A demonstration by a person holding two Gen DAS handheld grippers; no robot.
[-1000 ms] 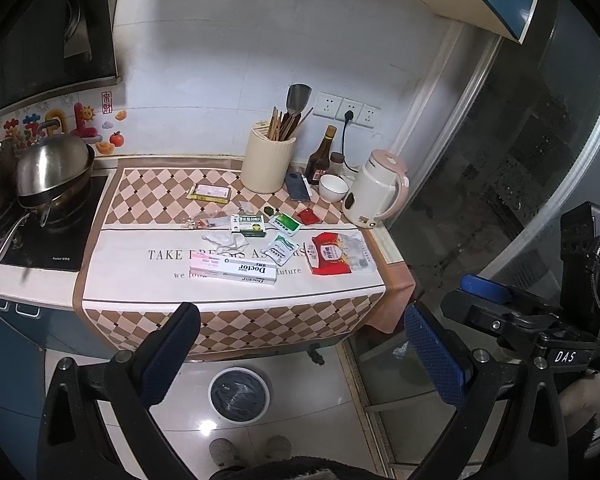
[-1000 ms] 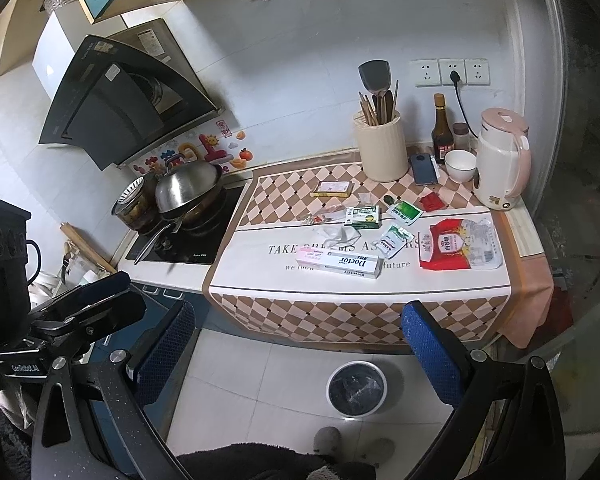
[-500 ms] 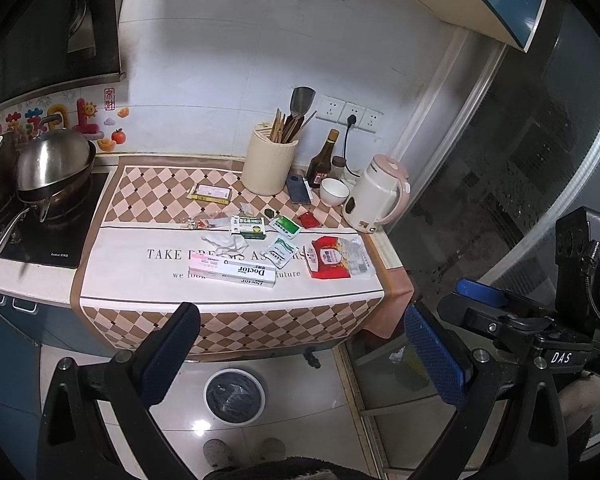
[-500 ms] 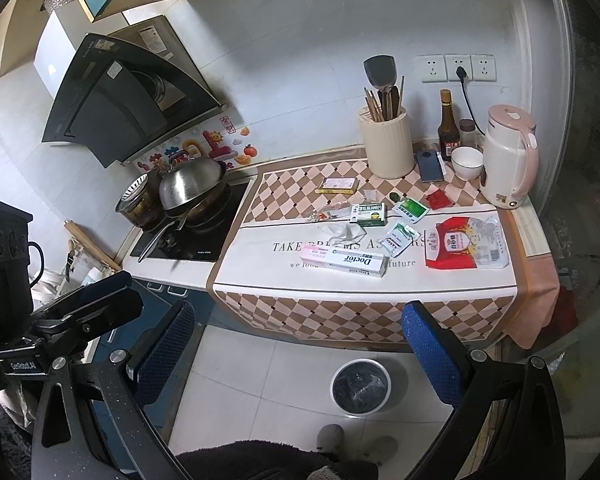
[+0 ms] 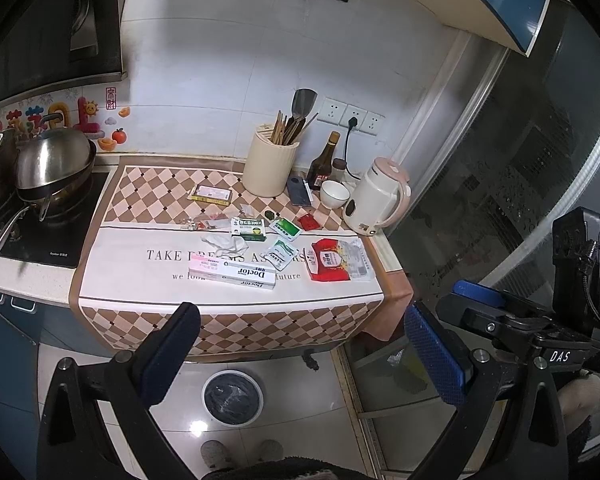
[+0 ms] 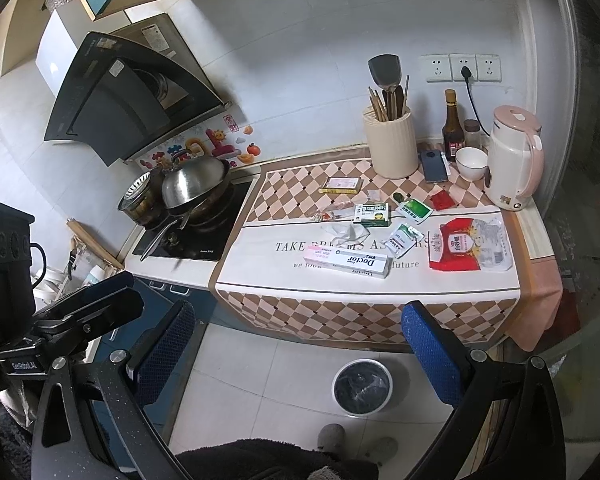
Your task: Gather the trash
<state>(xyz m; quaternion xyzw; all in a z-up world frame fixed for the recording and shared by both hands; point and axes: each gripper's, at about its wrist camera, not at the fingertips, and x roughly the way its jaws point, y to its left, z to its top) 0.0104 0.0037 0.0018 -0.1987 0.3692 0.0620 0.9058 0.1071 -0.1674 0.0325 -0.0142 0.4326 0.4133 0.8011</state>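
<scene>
trash (image 5: pixel 232 273) litters the cloth, labels blurred; left gripper (image 5: pixel 300 344) and right gripper (image 6: pixel 298 338) gape empty.

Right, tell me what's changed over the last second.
Both tools, left and right, drifted slightly, so the counter sits a little lower in each view. Nothing was gripped or released. The Doctor box, red packet and bin haven't moved.

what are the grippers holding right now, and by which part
Nothing. The left gripper and right gripper are both open and empty, back from the counter; the toothpaste box and other litter lie untouched.
</scene>
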